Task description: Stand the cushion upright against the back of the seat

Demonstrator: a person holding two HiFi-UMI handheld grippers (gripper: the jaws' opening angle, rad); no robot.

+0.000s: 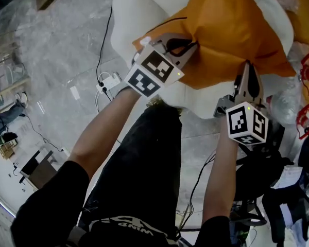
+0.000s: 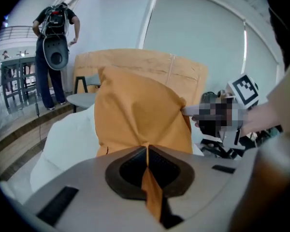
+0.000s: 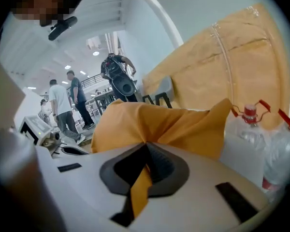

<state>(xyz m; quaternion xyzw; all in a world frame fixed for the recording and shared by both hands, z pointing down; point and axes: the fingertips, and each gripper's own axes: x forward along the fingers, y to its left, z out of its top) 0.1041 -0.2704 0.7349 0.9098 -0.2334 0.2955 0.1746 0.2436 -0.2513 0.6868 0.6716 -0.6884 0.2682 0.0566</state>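
Orange fabric cushion (image 1: 232,30) held over white upholstered seat (image 1: 127,14), near edge pinched tight in left hand-held gripper (image 1: 189,45) and right hand-held gripper (image 1: 247,68). Far edge tilted up, away from person. Clear red-capped plastic bottles (image 3: 251,124) close on right.

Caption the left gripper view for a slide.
Left gripper shut on a fold of the orange cushion, held over the white seat.

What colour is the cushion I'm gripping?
The cushion is plain orange-yellow, clearest in the head view against the white seat.
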